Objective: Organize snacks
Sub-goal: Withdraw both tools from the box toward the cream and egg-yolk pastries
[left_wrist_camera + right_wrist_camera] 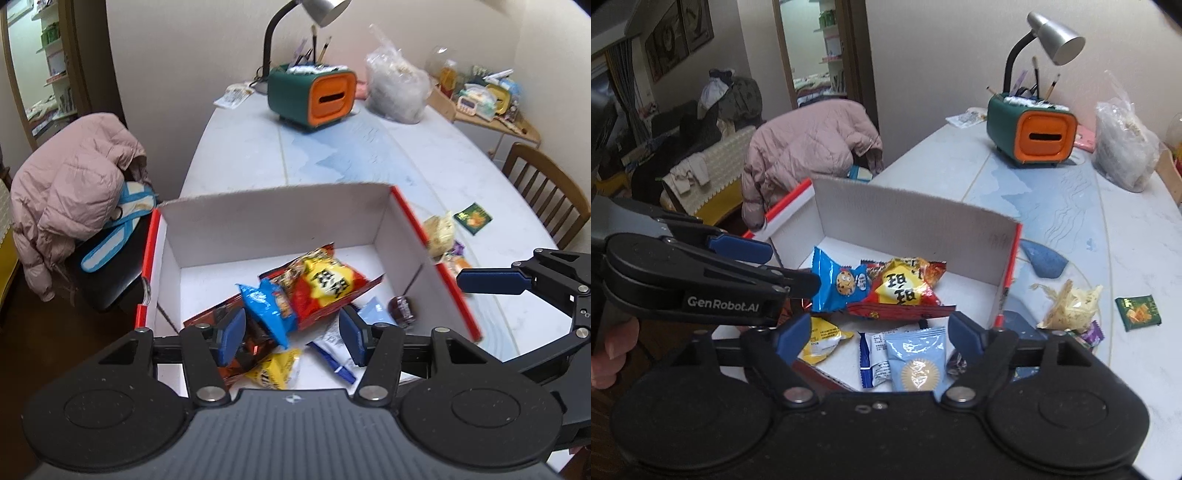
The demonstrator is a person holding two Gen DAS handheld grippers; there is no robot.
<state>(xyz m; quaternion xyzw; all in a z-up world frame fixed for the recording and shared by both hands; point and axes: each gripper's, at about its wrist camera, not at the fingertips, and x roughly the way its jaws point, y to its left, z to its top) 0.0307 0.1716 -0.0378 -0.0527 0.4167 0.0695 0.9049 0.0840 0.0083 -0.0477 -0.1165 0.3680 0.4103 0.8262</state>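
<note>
Left tongs [291,334]: parted, empty, above box [273,206].
Right tongs [875,339]: wide, empty, over box's near edge.
Packets [905,286]: heaped inside box.
Strays [1071,310]: on counter [1126,229], right of box; likely fetch next, lifting clear of wall.

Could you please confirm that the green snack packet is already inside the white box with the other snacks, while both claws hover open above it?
Not quite: the green snack packet lies on the table outside the white box, to its right, as the right wrist view shows. The rest holds: the left claw and right claw are both open above the box.
</note>
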